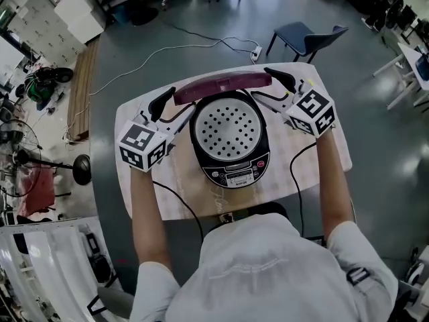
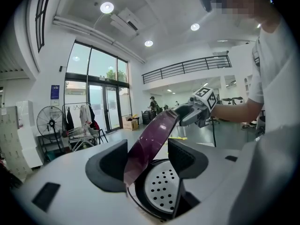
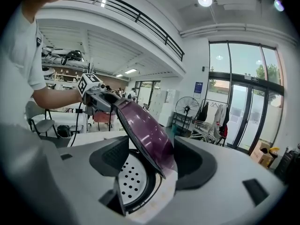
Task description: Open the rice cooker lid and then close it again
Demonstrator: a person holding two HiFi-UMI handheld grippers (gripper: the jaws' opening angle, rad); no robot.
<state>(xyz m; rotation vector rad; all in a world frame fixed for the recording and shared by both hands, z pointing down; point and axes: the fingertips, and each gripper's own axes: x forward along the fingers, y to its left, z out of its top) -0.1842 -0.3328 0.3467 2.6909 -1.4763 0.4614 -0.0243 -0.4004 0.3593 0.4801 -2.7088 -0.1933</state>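
Nearest me, the rice cooker point(image 1: 230, 154) sits mid-table with its control panel point(image 1: 236, 174) facing me; the panel print is too small to read. The pot mouth is covered by a round perforated plate point(image 1: 229, 126), and I can't see anything under it. The purple lid point(image 1: 223, 86) stands raised on the far side, up on edge. My left gripper point(image 1: 173, 110) is at the lid's left end and my right gripper point(image 1: 276, 89) at its right end. Both have jaws spread wide with the lid edge passing between the pads, gaps showing, no squeeze. The table point(image 1: 322, 159) has bare top on both sides of the cooker. Beyond it are open grey floor, a white cable point(image 1: 174, 49) and a dark chair point(image 1: 305, 37).
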